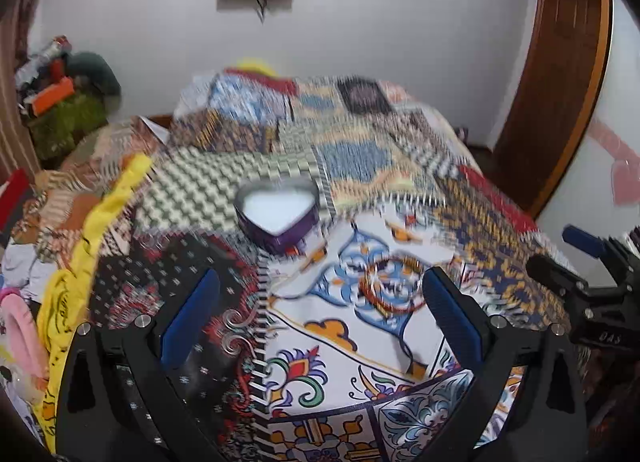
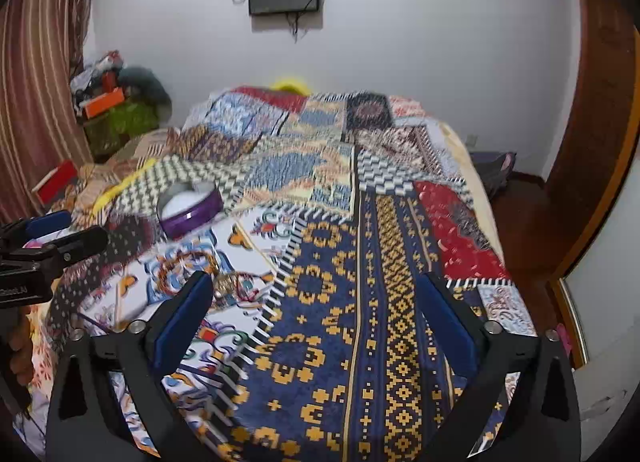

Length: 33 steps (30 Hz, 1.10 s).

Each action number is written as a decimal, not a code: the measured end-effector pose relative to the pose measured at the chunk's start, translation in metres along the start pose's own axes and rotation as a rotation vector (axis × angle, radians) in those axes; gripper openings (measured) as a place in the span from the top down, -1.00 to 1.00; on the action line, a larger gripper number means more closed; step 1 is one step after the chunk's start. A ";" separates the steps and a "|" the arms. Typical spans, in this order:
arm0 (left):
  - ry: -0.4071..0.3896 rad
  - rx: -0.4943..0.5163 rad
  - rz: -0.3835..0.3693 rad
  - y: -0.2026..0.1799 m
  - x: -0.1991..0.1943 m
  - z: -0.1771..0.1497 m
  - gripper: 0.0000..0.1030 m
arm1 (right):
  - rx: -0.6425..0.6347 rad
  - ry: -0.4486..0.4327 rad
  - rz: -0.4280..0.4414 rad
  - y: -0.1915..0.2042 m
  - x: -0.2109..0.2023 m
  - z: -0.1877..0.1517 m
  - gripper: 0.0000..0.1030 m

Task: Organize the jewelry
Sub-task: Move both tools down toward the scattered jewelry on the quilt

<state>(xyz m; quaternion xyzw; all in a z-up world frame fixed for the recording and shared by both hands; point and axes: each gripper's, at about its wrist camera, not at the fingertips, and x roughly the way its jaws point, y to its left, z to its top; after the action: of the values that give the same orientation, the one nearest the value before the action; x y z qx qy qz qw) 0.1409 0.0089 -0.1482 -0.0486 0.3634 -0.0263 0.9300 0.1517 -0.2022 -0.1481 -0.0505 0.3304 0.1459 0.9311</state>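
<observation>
Lying on the bed (image 1: 400,366) right of centre in the left view, the bracelet (image 1: 390,286) sits just inside the left tongs' (image 1: 320,316) right finger; both left and right tongs (image 2: 320,322) gape, released and empty, the box (image 1: 278,215) beyond at centre.

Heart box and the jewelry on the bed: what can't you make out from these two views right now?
- Heart box interior: left wrist view shows only a white glare; any contents are washed out.
- Beaded bracelet: motion blur smears the beads, and the busy bedspread print swallows its outline.
- Jewelry cluster: right wrist view, partly behind the right gripper finger; piece count unclear.
- Left gripper: open, nothing between its fingers.
</observation>
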 end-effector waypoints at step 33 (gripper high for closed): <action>0.244 0.253 -0.263 -0.040 0.081 0.003 -0.07 | -0.040 0.247 0.268 0.000 0.051 0.004 -0.10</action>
<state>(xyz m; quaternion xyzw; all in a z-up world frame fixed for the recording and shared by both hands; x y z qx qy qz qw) 0.2018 -0.0376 -0.1964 0.0249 0.4577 -0.1984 0.8663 0.1918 -0.1898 -0.1771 -0.0420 0.4432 0.2677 0.8545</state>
